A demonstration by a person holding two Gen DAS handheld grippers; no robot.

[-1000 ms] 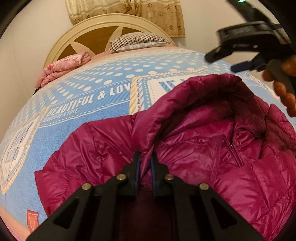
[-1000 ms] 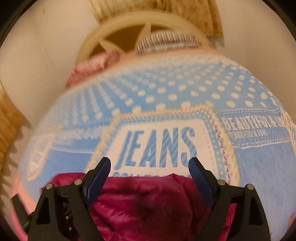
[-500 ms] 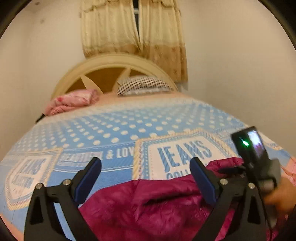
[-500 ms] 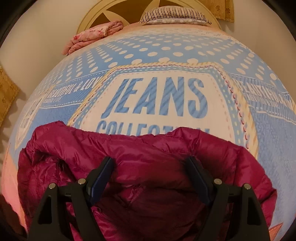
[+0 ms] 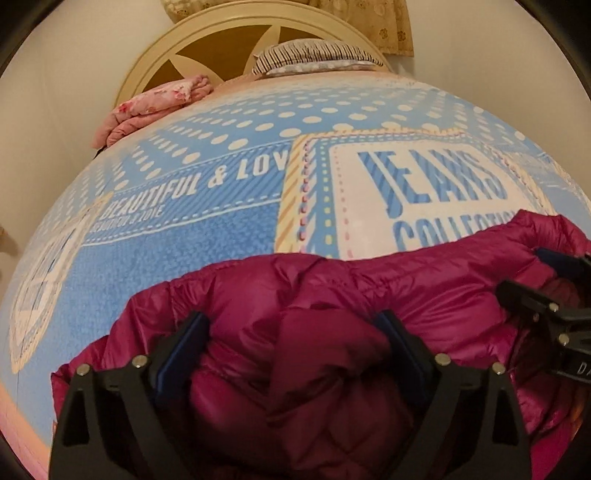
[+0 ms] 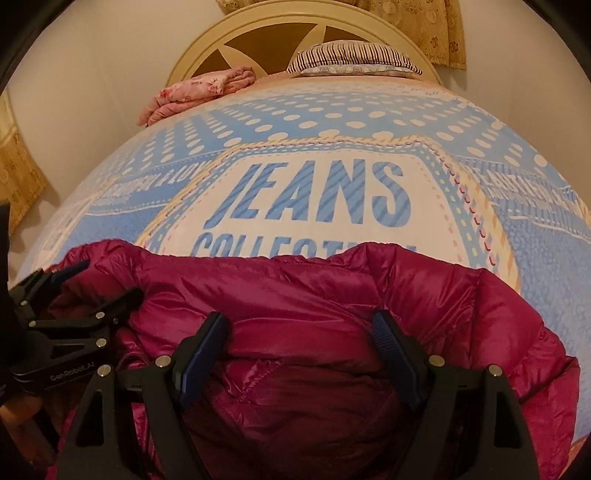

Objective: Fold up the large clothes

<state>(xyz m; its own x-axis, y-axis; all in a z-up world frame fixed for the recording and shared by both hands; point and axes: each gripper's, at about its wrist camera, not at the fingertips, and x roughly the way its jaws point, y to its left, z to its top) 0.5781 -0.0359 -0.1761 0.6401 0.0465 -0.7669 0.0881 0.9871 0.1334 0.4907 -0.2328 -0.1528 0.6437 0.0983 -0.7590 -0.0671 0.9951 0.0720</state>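
Note:
A magenta puffer jacket (image 5: 332, 295) lies bunched on the near part of the blue printed bedspread (image 5: 184, 229); it also shows in the right wrist view (image 6: 332, 291). My left gripper (image 5: 291, 332) is open, its fingers pressed down into the jacket's left part with padded fabric bulging between them. My right gripper (image 6: 299, 332) is open, its fingers resting on the jacket's right part. Each gripper shows at the other view's edge: the right gripper (image 5: 554, 291) and the left gripper (image 6: 85, 288).
The bedspread (image 6: 369, 122) runs back to a cream headboard (image 6: 303, 26). A folded pink blanket (image 6: 199, 88) lies at the back left and a striped pillow (image 6: 354, 59) at the back centre. Curtains (image 6: 424, 22) hang behind.
My left gripper let go of the jacket fabric, opened wide, lifted, then came down onto the jacket. My right gripper dropped from above the bed onto the jacket. The jacket now lies more bunched.

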